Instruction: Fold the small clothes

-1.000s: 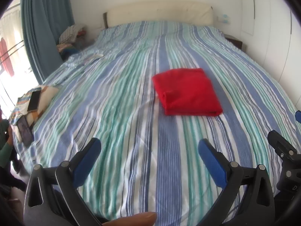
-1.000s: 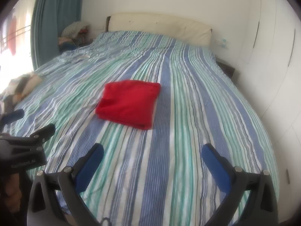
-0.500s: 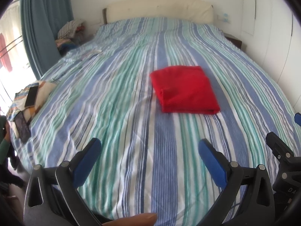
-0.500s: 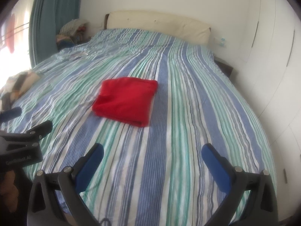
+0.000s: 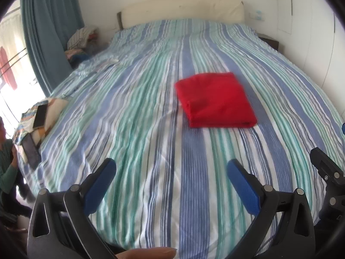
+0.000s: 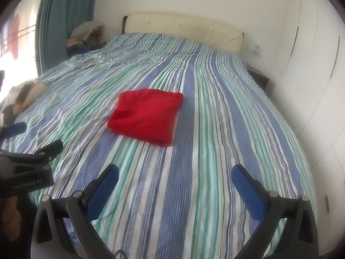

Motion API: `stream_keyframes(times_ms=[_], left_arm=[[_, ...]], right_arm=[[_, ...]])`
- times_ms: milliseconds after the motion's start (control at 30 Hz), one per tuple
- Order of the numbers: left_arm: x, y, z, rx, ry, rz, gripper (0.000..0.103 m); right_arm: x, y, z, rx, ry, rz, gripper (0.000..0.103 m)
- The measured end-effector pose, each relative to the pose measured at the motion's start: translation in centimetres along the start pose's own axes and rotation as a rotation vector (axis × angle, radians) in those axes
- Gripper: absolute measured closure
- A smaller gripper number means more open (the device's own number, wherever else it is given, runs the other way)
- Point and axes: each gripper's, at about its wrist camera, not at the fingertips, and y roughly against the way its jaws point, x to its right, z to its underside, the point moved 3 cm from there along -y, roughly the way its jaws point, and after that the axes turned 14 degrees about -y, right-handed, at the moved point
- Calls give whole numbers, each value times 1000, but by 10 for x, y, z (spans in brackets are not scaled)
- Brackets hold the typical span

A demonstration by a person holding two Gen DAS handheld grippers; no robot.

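Cloth: red folded cloth (image 5: 215,100) lies mid-bed, same spot as before.
Left gripper (image 5: 171,174): fingers spread wide, empty, hovering near the foot edge.
Right gripper (image 6: 175,178): fingers apart, empty.
Left view only: phones (image 5: 40,116) at the bed's (image 5: 138,99) left edge.

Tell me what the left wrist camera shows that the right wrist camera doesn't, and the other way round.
Only the left wrist view shows two phones lying on a patterned cloth at the bed's left edge, a person's green sleeve beside it, and a fingertip at the bottom edge. Only the right wrist view shows the white wardrobe doors down the right side. Both show the folded red garment lying untouched on the striped bedspread, the cream headboard, the blue curtain, and both grippers, left gripper and right gripper, open and empty.
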Motion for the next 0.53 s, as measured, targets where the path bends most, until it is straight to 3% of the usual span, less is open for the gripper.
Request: stream_keyframes(times_ms=[533], left_arm=[[11,10,-3,43,-24,-2,0]], right_arm=[[8,-5,2,-13,-17,1,0]])
